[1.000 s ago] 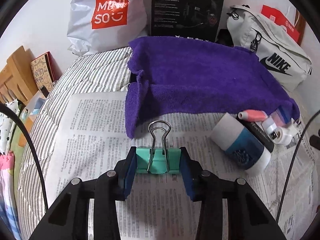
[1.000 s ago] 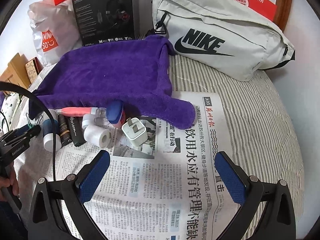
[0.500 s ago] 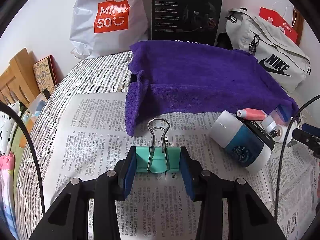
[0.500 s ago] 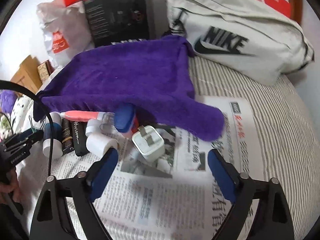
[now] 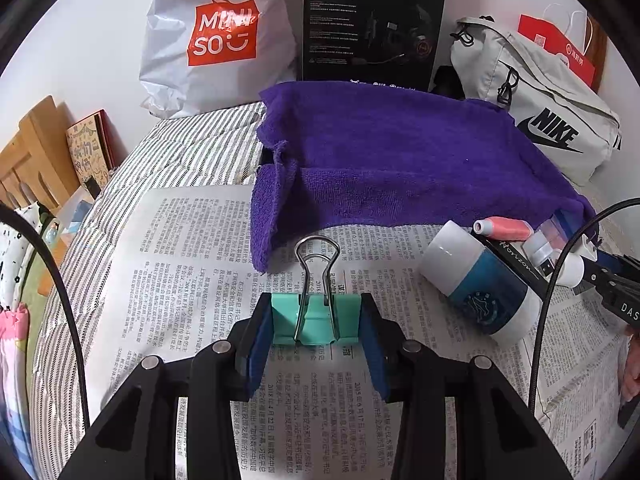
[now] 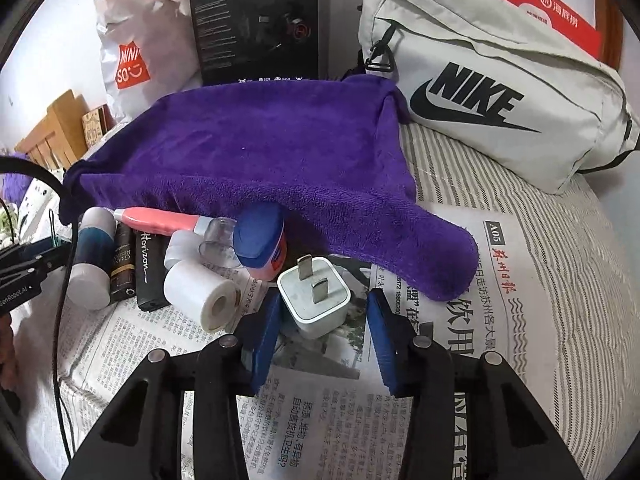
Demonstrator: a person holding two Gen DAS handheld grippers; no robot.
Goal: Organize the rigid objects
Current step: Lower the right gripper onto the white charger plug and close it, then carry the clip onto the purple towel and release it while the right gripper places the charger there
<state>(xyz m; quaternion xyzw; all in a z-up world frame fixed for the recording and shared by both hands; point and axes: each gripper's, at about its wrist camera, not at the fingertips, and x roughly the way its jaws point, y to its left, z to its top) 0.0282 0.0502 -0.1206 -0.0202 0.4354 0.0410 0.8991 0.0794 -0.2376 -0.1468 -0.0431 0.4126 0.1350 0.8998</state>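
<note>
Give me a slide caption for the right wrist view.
Right gripper closing around white charger plug on newspaper.

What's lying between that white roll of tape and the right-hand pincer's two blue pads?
Only bare newspaper, seen in the right wrist view. The tape roll sits just left of the right gripper, whose jaws have been closing around the white charger plug.

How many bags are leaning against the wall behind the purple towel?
2: a white Miniso bag at back left and a grey Nike bag at back right. Others may be hidden.
</note>
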